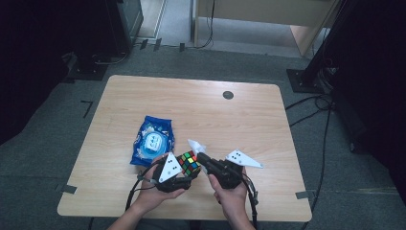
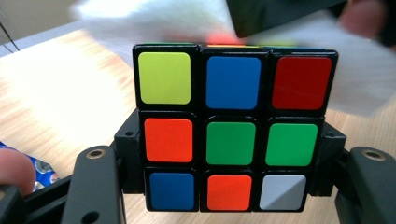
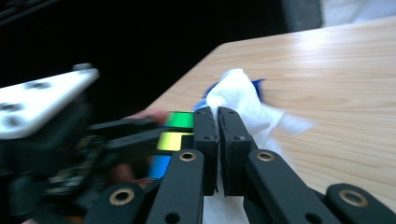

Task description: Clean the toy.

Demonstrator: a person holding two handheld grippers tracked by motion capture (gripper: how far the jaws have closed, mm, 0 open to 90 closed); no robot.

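Cube wiped near the table's front edge

The left gripper (image 1: 178, 167) clamps the colour cube (image 1: 189, 162) between its jaws, just above the table (image 1: 210, 115) near the front edge. The right gripper (image 1: 200, 155) has its jaws closed on a white wipe (image 3: 243, 100), which touches the cube. A blue wipe packet (image 1: 153, 141) lies just left of the cube.

**What stays unclear**

In the left gripper view the white wipe (image 2: 154, 21) behind the cube (image 2: 233, 126) is blurred, and the blue packet (image 2: 39, 170) is cut off at the edge. In the right gripper view the left gripper (image 3: 70, 154) is smeared, hiding most of the cube.
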